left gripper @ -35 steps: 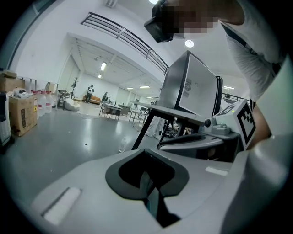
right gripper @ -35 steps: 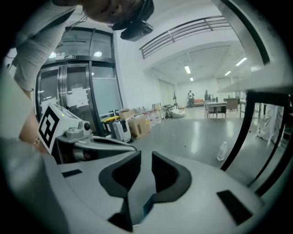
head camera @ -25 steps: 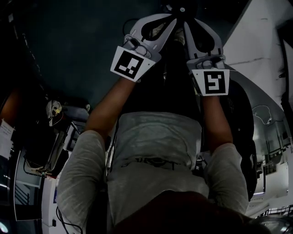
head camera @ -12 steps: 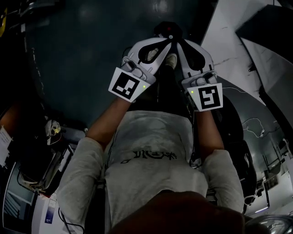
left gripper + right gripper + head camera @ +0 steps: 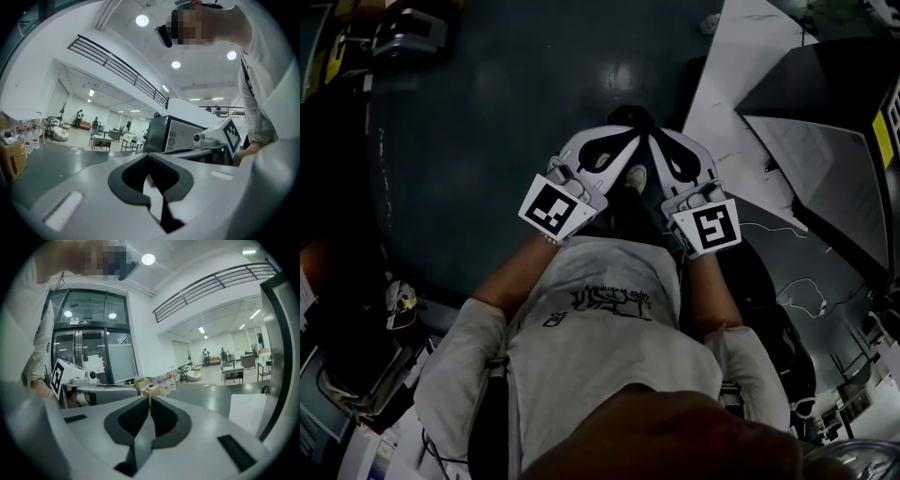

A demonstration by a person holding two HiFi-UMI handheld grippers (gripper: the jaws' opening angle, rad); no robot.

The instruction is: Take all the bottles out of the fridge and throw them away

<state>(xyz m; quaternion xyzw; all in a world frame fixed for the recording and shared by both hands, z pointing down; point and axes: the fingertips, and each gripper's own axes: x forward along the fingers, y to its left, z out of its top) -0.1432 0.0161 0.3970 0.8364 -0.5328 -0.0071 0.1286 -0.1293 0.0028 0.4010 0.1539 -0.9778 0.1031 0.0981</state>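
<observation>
Hall floor (image 5: pixel 487 141) dark, glossy; left gripper (image 5: pixel 149 157) jaws together, right gripper (image 5: pixel 150 398) jaws just closing, both empty.

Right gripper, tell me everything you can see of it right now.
The right gripper looks like pale grey plastic, with black pads lining its two jaws and a white cube with a black square marker at its rear. Its jaws have just been closing and now meet at the tips, with nothing between them. It is held out in front of the person's grey shirt, pointing roughly level into the room, close beside the left gripper.
</observation>
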